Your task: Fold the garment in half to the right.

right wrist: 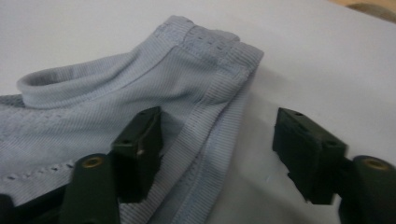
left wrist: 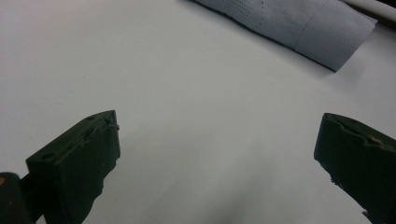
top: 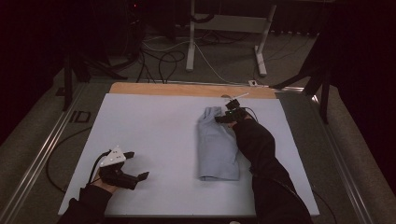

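High view first: I see the worktop (top: 154, 140) under a pale sheet, with a strip of bare wood along its far edge. Beyond it lies a grey floor (top: 224, 56) with loose cables and the white legs of a stand (top: 191, 42).

On the right half of the sheet lies a folded light-blue garment (top: 215, 147), a long strip running from near my side toward the far edge. In the right gripper view its ribbed knit and stitched hem (right wrist: 205, 46) are plain, with a rolled edge curling up at the left.

My right forearm in a dark sleeve (top: 261, 158) reaches along the garment's right side to its far end. There the right gripper (top: 229, 115) sits at the cloth's far right corner. In its own view the jaws stand moderately apart: one rests over the fabric, the other over the bare sheet just beside the hem, and nothing is clamped between them.

At the near left of the worktop, well apart from the garment, I hold the left gripper (top: 135, 165), with its grey three-cornered plate on top. Its jaws are spread wide over bare sheet, holding nothing, and the garment's end shows far off in its view (left wrist: 299, 23).
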